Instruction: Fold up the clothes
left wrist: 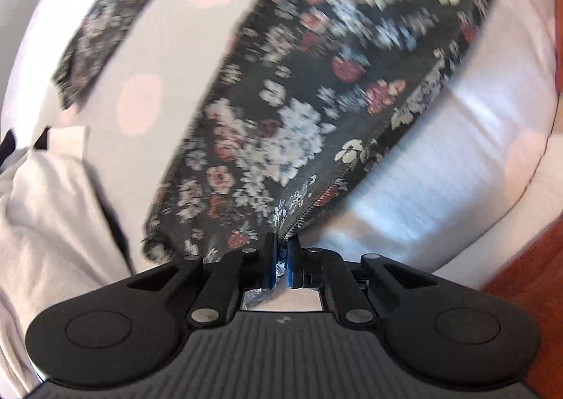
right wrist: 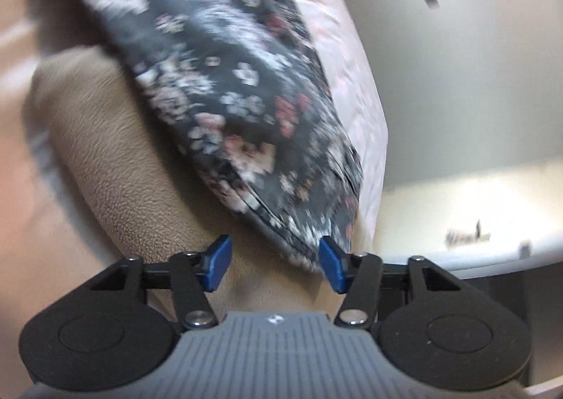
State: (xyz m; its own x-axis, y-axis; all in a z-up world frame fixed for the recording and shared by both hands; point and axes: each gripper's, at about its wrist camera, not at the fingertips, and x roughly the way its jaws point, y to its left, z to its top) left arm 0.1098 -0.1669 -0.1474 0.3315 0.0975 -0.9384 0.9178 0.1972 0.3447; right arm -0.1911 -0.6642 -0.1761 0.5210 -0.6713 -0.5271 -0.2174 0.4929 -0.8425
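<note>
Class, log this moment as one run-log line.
left hand-held gripper: shut on dark floral fabric garment | right hand-held gripper: open, garment corner between pads

A white bed sheet with pale pink dots (left wrist: 140, 106) fills most of the left wrist view, sunlit at lower right. Reddish wooden flooring (left wrist: 527, 258) shows along the right edge. In the right wrist view, a tan fleece blanket (right wrist: 116, 170) lies lower left, a grey wall (right wrist: 475, 64) upper right.
</note>
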